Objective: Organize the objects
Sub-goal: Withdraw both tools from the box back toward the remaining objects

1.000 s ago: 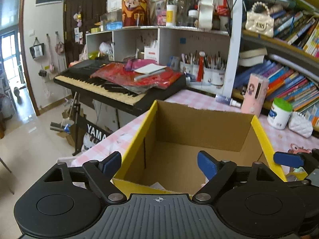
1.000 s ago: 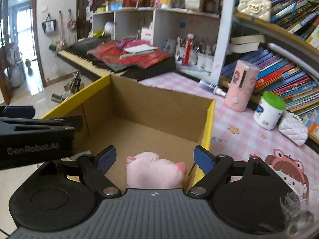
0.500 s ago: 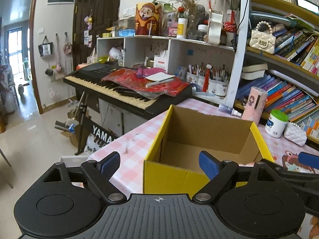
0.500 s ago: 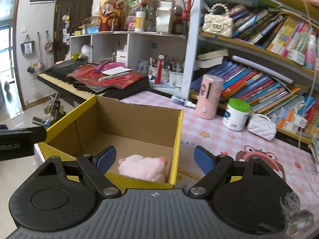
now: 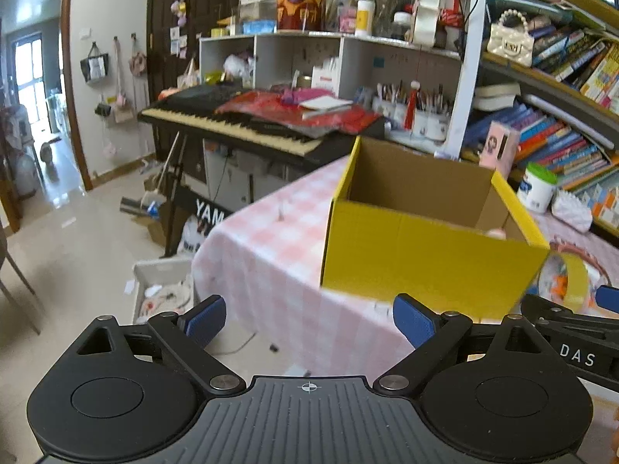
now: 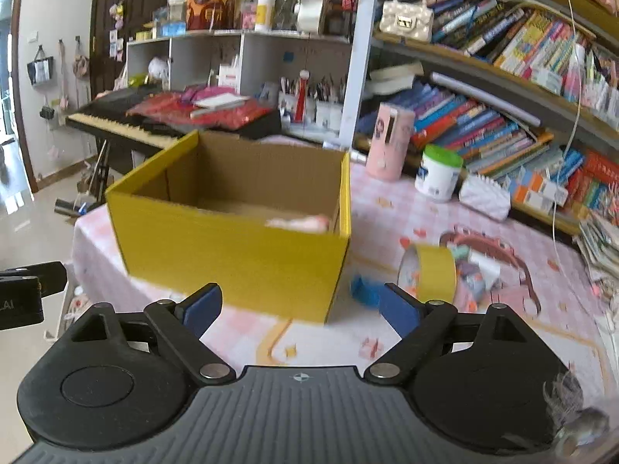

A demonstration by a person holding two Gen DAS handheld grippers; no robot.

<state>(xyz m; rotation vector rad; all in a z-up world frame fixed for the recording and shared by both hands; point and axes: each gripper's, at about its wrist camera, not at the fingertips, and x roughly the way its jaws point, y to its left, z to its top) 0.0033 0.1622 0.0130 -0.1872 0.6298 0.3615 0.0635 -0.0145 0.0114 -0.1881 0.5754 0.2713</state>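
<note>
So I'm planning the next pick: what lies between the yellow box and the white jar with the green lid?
Only bare pink checked tablecloth, as the right wrist view shows. The yellow box and the white jar stand apart, with the pink cylinder behind that gap.

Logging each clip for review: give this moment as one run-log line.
left tongs: opening, empty | right tongs: opening, empty | pink plush: inside yellow box | tape roll: on table, right of box
</note>
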